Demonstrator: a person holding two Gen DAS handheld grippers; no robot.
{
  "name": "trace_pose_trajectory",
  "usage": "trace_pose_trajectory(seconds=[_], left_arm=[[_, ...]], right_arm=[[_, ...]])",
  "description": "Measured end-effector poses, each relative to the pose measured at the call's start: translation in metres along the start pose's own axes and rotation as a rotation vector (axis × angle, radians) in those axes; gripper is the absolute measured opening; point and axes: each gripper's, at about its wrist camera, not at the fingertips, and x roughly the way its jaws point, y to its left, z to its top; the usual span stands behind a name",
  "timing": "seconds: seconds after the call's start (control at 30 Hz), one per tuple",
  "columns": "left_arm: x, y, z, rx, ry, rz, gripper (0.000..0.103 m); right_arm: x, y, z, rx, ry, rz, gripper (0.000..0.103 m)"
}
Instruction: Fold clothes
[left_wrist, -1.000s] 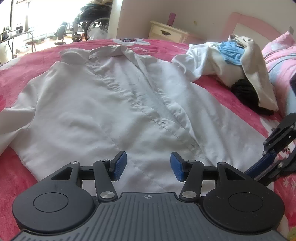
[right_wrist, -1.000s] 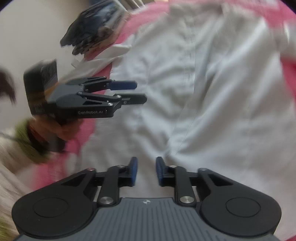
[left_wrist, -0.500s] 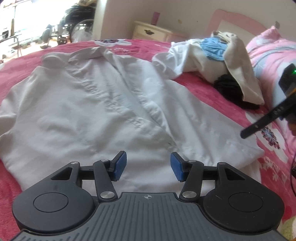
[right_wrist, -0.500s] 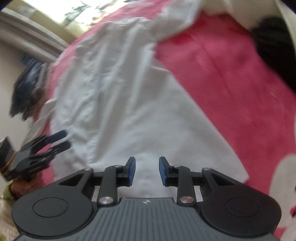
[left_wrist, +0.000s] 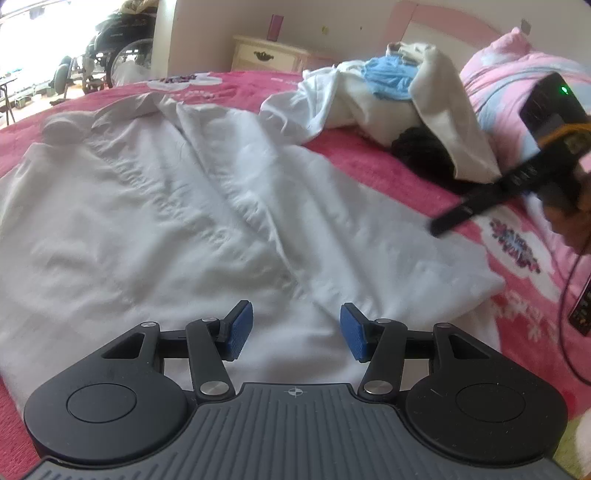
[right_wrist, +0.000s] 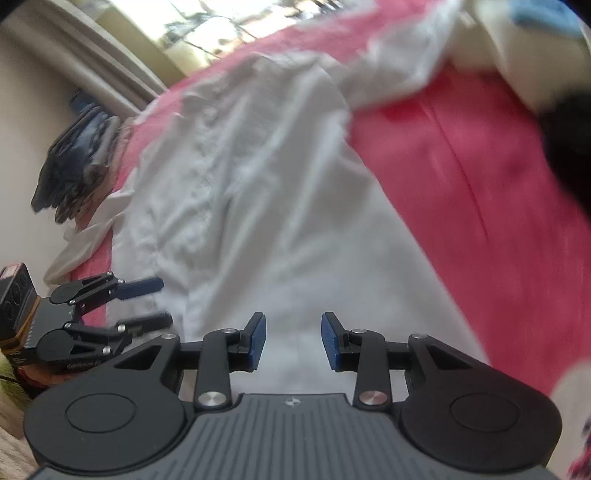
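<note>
The left gripper (left_wrist: 296, 331) holds its fingers half apart and empty above the hem of the white shirt (left_wrist: 192, 206); the right gripper (right_wrist: 293, 341), fingers opening on nothing, hangs over the shirt's other side. The shirt lies spread face-up on the red bedspread (right_wrist: 480, 192), probably so each side can be pinched and folded inward.

- In the right wrist view, the right gripper (right_wrist: 292, 341) now has its jaws wider apart than a second ago and they are opening, with nothing between them, only white shirt (right_wrist: 280, 221) below.
- That view swings: the shirt filled the frame a second ago; now red bedspread (right_wrist: 480, 206) fills the right side.
- The left gripper (right_wrist: 153, 301) drops from the middle left to the lower left of that frame.
- In the left wrist view, the shirt (left_wrist: 184, 206) slides leftward, its hem corner now showing at the right.
- The right gripper (left_wrist: 465, 214) rises from the lower right edge to the middle right there.
- The pile of clothes (left_wrist: 399, 96) sits nearer the top centre.
</note>
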Motion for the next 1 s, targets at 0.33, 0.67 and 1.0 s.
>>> trace_pose_trajectory(seconds=[0.33,0.67,1.0], left_arm=[[0.019,-0.01,0.004,-0.014,0.024,-0.028,0.053],[0.024,-0.004,-0.004,-0.074,0.061,-0.059,0.053],[0.013,0.0,-0.006,-0.097,0.092,-0.061,0.053]], right_arm=[[0.071,0.048,0.141,-0.132,-0.159,0.045,0.038],[0.183,-0.007,0.283,0.301,-0.227,0.041,0.042],[0.236,-0.045,0.332,0.454,-0.184,0.112,0.053]])
